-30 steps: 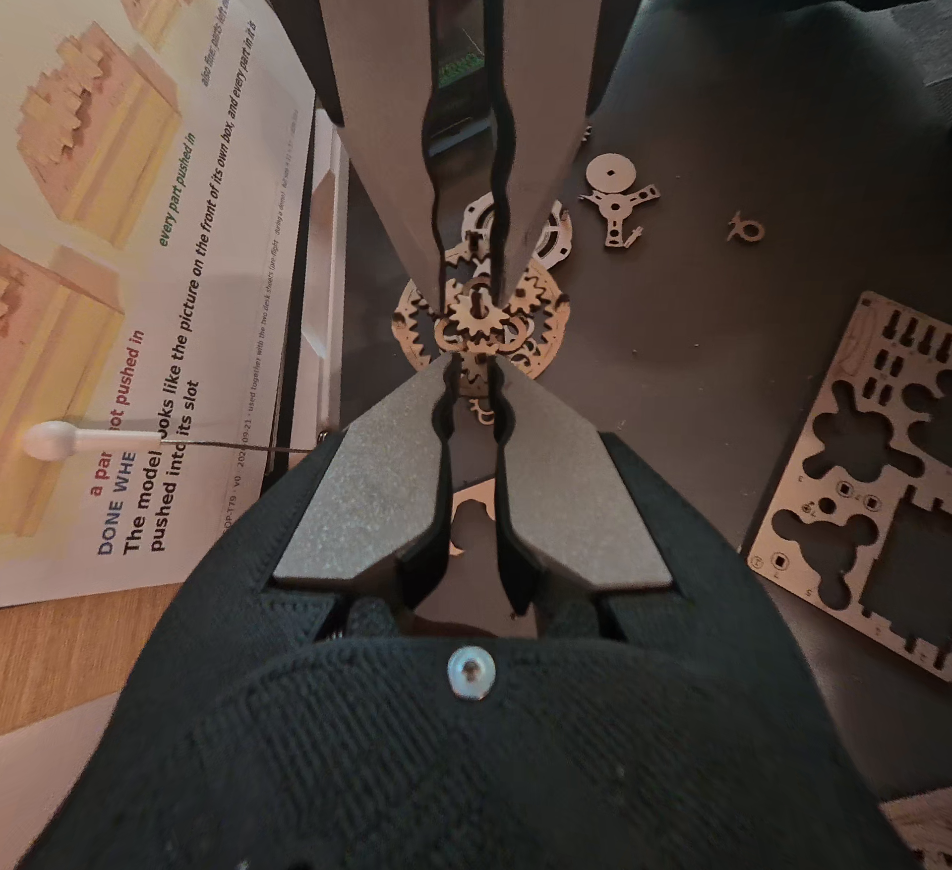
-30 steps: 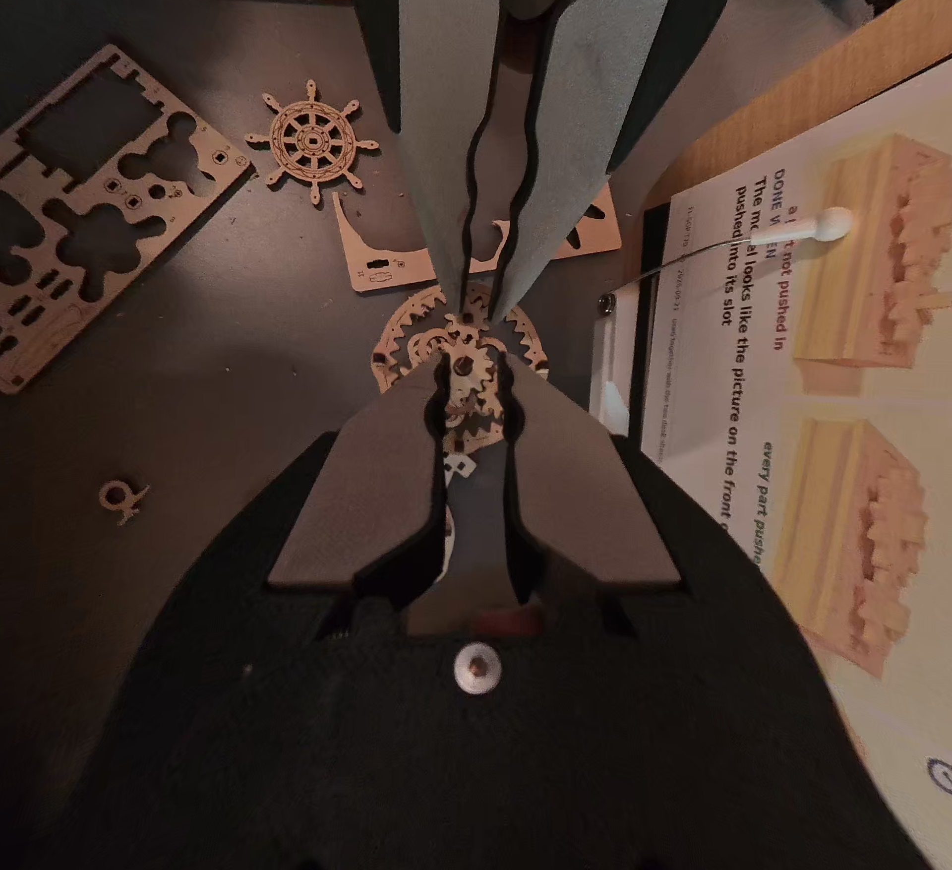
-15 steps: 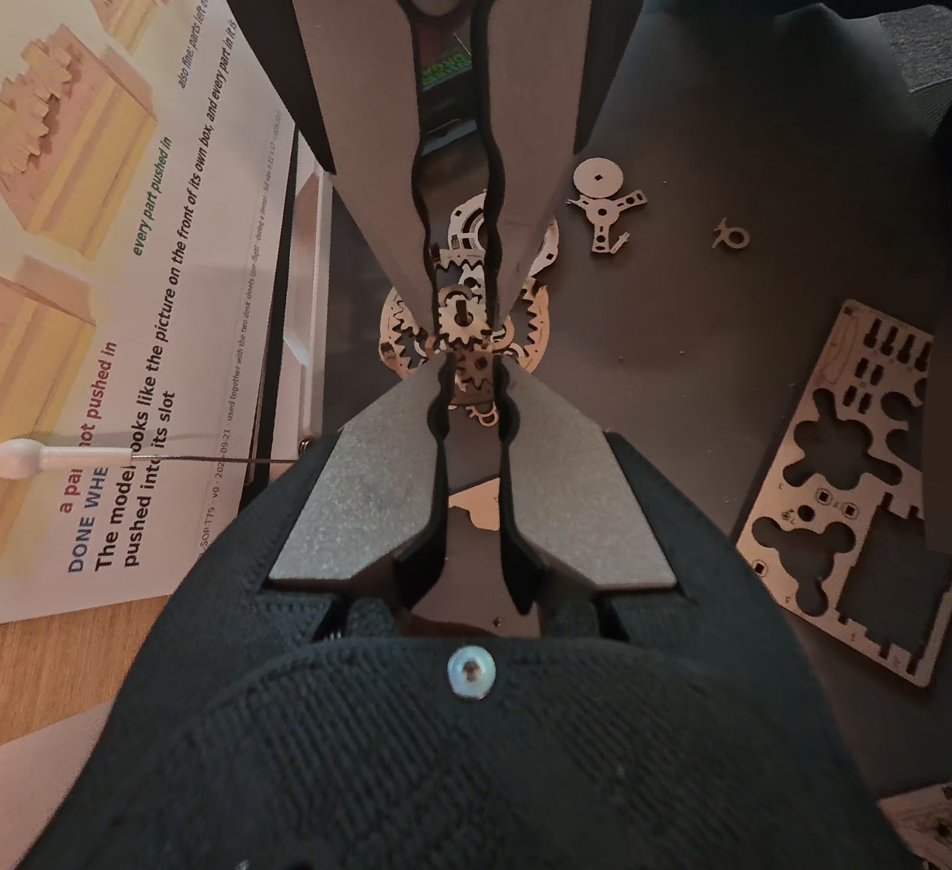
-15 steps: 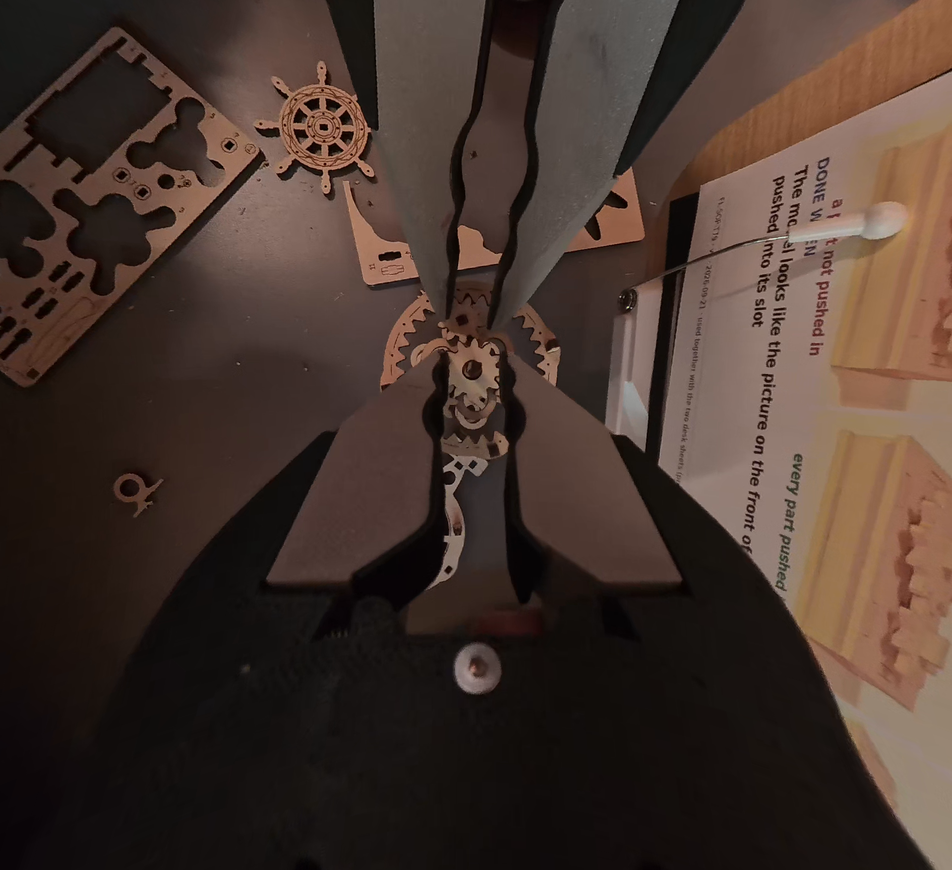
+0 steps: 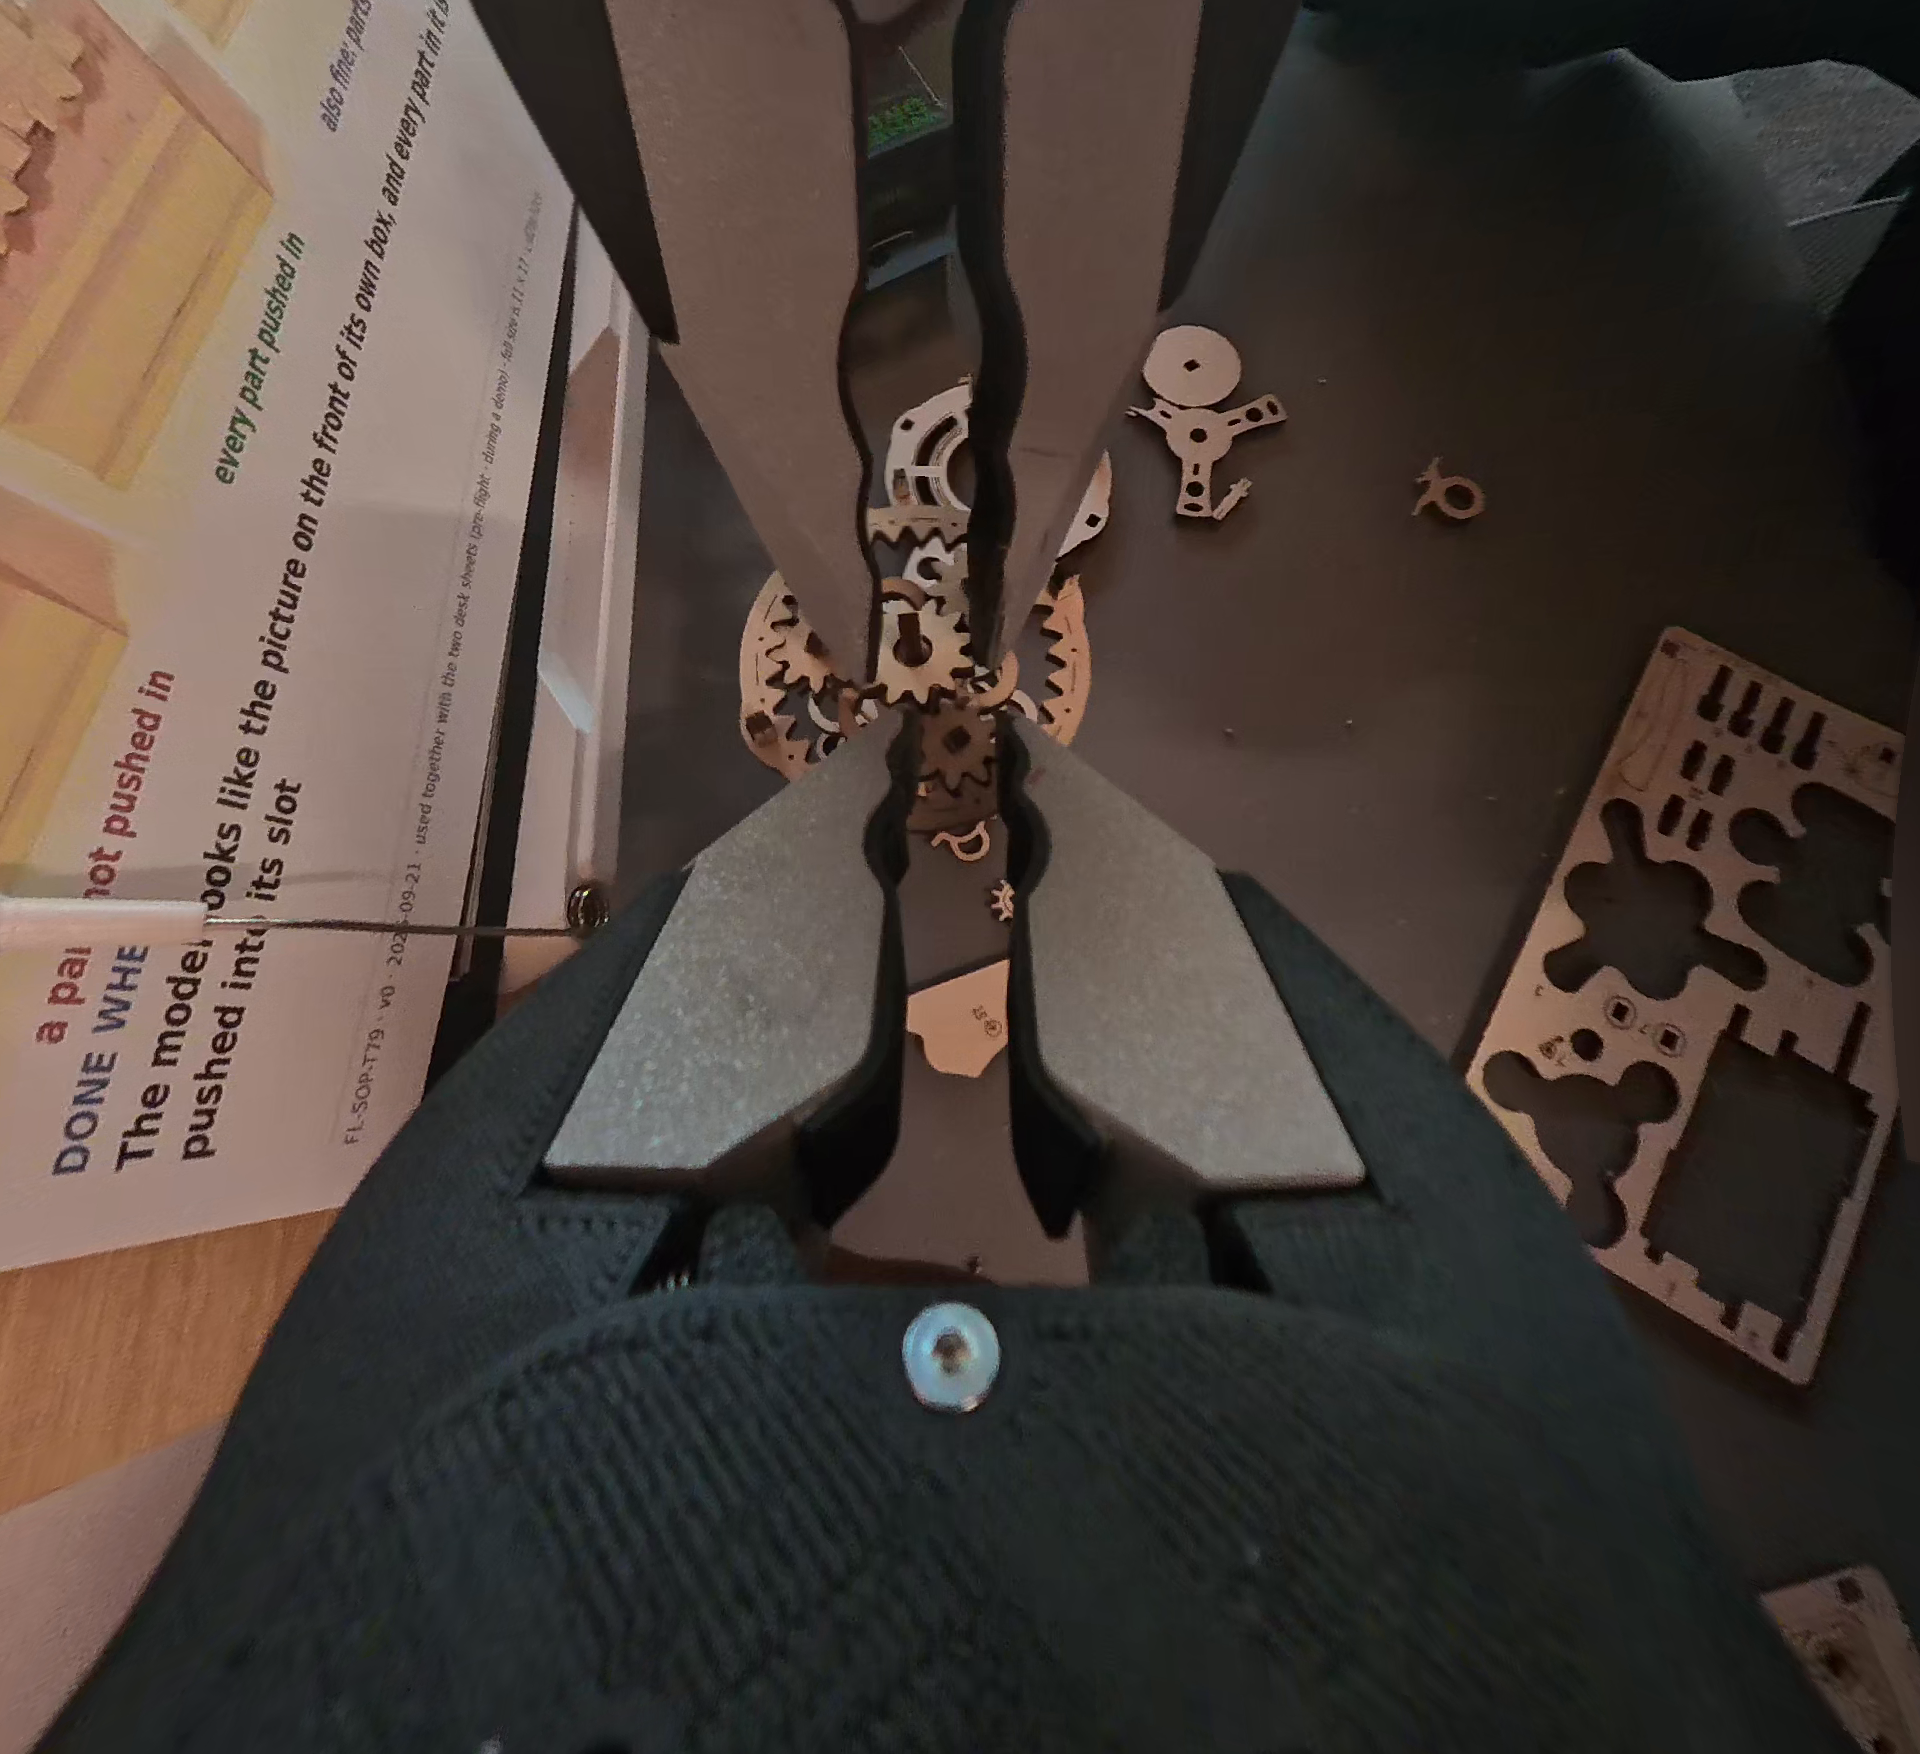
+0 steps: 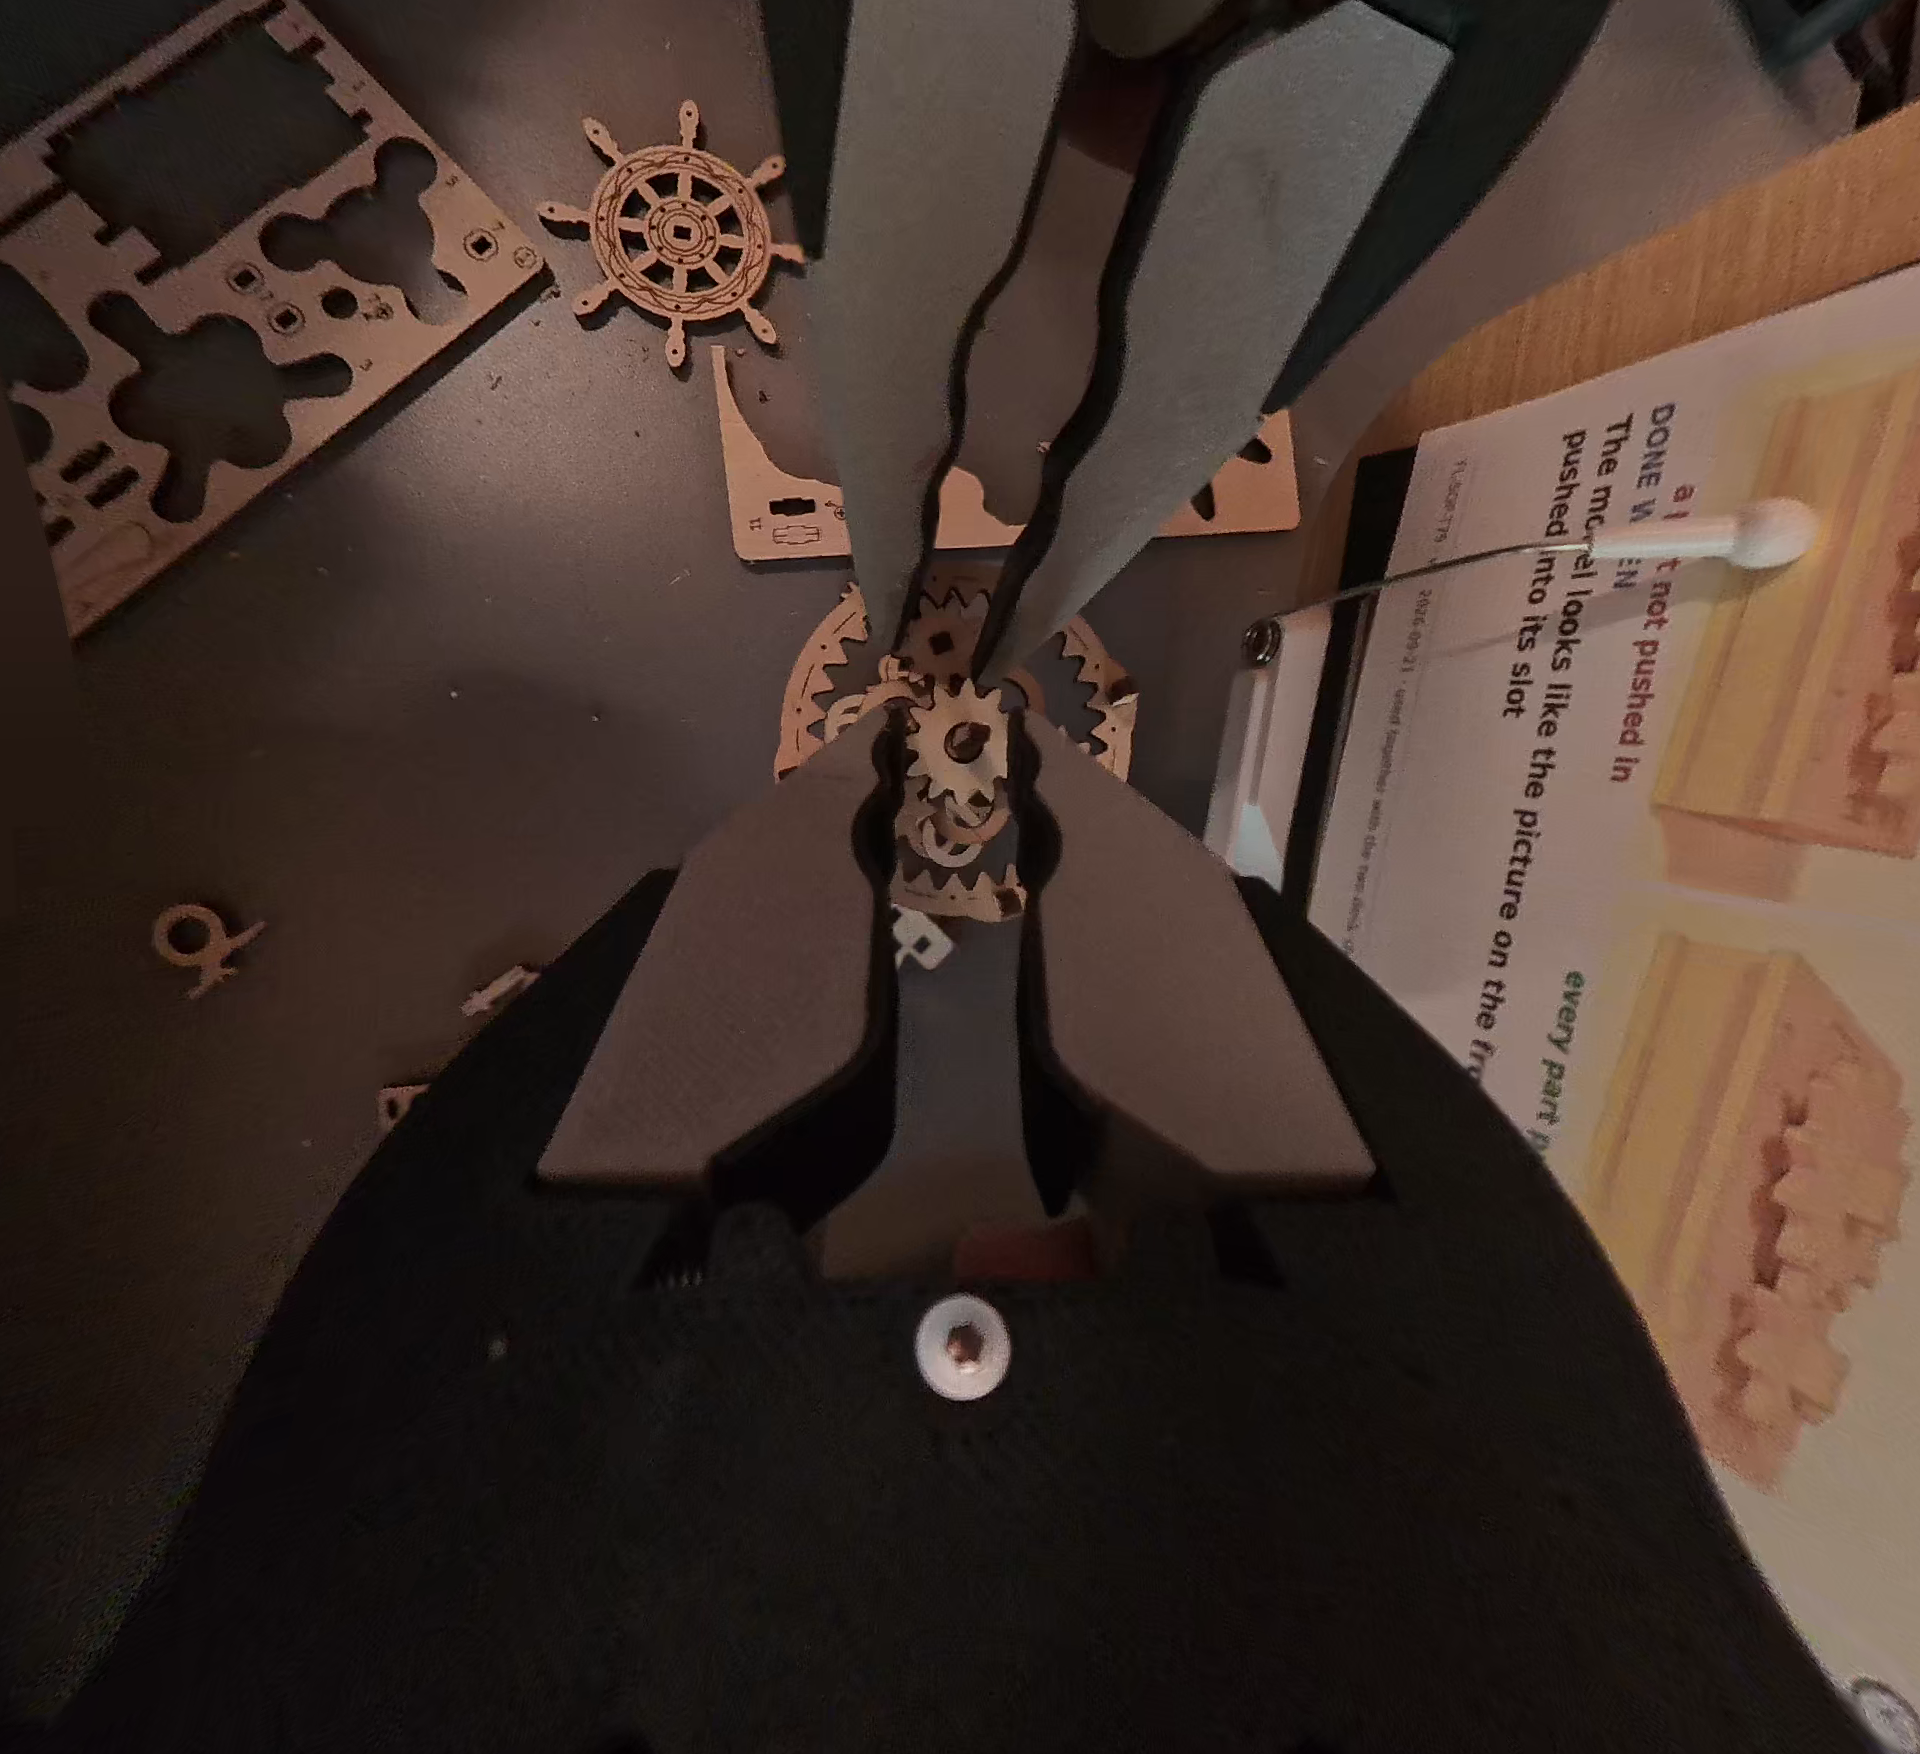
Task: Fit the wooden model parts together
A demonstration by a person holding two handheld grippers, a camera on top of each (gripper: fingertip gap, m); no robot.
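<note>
From the left wrist view, the left gripper reaches in from the near side. Its grey fingers are drawn almost together and nip a small dark-centred wooden cog by its toothed rim.

Just beyond, tip to tip with it, the right gripper comes in from the far side. Its fingers are equally narrowed on a second small pale wooden cog with a round hole. The two cogs sit edge to edge, and their teeth seem to touch, though I cannot tell if they truly mesh.

Both hang over the middle of the round pale wooden gear plate with an inner toothed ring, which lies flat on the dark grey mat.

The move probably turns on this line-up. The cogs lie flat and stacked in one line between the opposed grippers, so neither arm is the nearer, and the seating axis runs straight down into the plate. I judge that any sideways drift would jam the teeth.

To the right lies a punched-out pale plywood sheet. To the left is a white printed instruction sheet. Farther off is a small wooden ship's wheel.
</note>
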